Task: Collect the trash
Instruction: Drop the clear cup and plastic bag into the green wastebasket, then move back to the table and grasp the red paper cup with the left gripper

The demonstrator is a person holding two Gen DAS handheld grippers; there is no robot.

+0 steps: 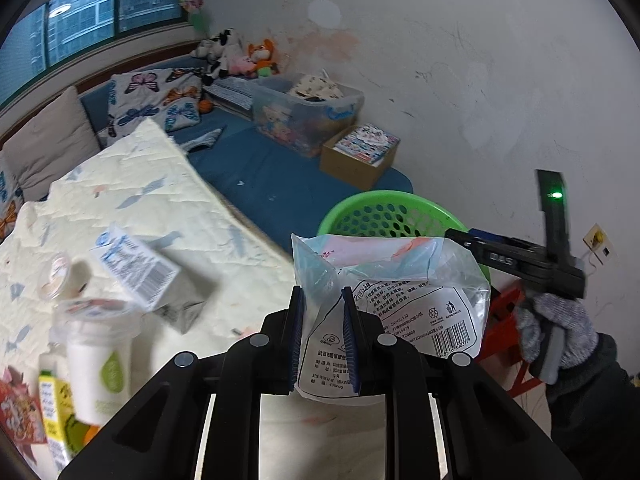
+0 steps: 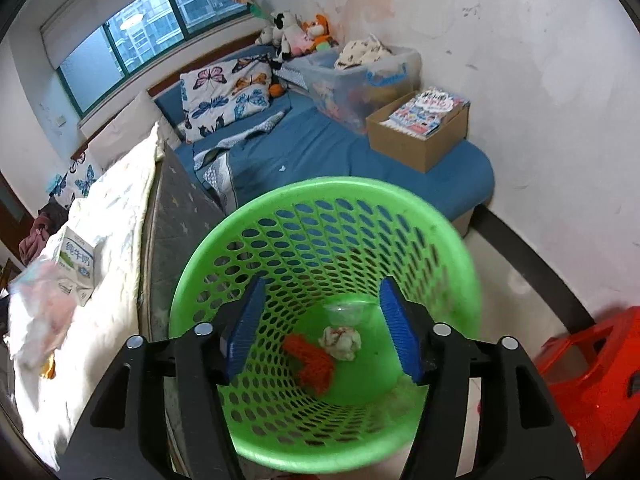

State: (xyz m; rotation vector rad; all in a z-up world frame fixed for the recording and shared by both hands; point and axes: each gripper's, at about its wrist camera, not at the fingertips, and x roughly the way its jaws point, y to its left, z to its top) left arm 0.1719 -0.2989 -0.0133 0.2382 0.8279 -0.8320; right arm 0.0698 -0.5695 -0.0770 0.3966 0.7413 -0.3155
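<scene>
My left gripper (image 1: 322, 340) is shut on a clear plastic bag (image 1: 400, 292) with printed text, held up in front of the green perforated basket (image 1: 384, 216). My right gripper (image 2: 322, 328) is open and empty, right over the mouth of the green basket (image 2: 248, 240). Inside the basket lie an orange net (image 2: 312, 364), a crumpled white wad (image 2: 340, 342) and a clear plastic piece (image 2: 346, 312). A milk carton (image 1: 136, 266), a yogurt cup (image 1: 98, 360), a small lidded cup (image 1: 60, 274) and other wrappers lie on the cream quilt (image 1: 140, 192).
A blue mattress (image 2: 320, 148) behind the basket carries a cardboard box of books (image 2: 420, 128), a clear storage bin (image 2: 360, 76), pillows and plush toys. A red stool (image 2: 592, 380) stands right of the basket. The white wall is close on the right.
</scene>
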